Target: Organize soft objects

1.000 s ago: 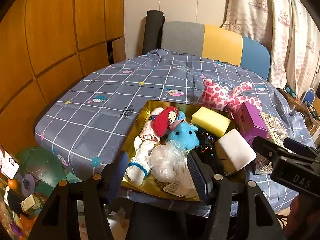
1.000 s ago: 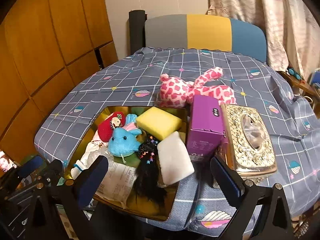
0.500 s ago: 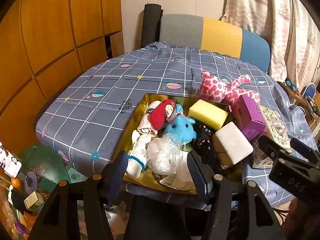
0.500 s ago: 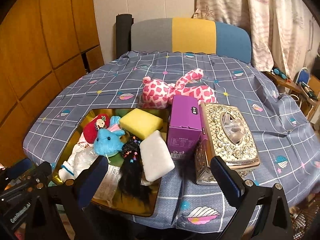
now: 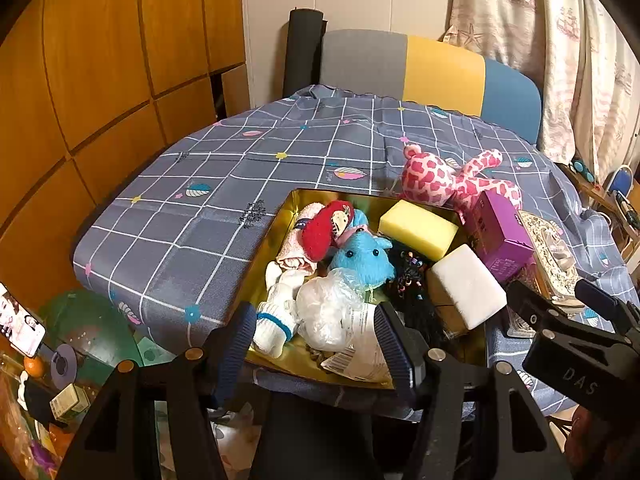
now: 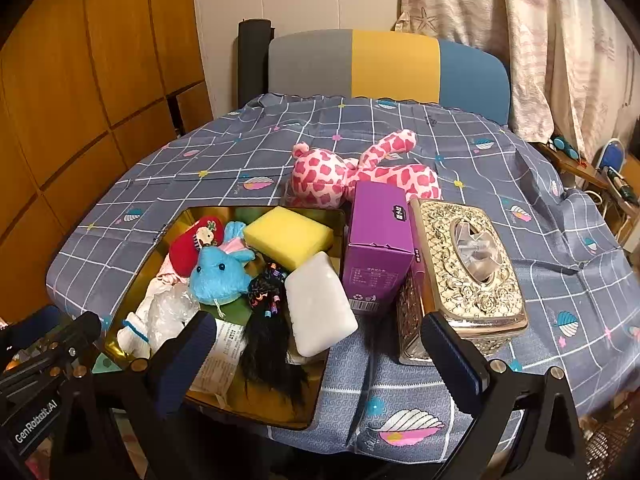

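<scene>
At the table's near edge, gold tray (image 6: 338,216) overhangs (both grippers (image 5: 316,334) (image 6: 316,344) spread, empty)

Left gripper (image 5: 316,334) and right gripper (image 6: 320,354): black angular frames showing round brass-coloured screws, each bearing two dark blue ribbed finger pads (image 6: 452,358); white lettering "DAS" and "GenRobot.AI" appearing on the neighbouring gripper bodies at the frame edges
</scene>
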Tool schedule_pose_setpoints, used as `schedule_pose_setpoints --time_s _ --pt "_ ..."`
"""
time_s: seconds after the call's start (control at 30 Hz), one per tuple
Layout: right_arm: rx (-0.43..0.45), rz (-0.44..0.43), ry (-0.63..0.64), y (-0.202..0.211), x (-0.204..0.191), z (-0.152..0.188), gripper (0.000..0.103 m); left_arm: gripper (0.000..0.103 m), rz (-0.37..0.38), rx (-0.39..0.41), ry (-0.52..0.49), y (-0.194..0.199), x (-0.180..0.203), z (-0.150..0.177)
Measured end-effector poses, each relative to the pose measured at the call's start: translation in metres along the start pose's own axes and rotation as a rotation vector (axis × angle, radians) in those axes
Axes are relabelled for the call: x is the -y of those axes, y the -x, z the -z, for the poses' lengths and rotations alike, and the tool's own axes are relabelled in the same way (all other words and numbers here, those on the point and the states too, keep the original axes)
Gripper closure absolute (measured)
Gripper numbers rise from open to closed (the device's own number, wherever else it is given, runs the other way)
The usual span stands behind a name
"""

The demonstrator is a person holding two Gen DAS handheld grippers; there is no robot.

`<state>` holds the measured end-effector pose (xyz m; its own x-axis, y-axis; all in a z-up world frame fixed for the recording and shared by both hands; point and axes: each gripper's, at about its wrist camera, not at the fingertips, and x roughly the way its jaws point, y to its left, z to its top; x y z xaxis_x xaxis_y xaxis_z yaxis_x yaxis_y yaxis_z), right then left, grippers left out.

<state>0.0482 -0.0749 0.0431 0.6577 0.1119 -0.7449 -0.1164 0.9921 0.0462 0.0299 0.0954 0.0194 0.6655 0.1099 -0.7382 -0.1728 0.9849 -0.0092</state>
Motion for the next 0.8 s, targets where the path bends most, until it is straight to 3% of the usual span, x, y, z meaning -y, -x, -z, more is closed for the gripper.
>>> schedule_pose_setpoints --time_s 0.8 --pt "-0.006 -0.005 -0.004 -0.002 -0.0015 -0.0003 0.0 0.041 -0.007 -0.012 -0.022 -0.0036 0.0058 0.0016"
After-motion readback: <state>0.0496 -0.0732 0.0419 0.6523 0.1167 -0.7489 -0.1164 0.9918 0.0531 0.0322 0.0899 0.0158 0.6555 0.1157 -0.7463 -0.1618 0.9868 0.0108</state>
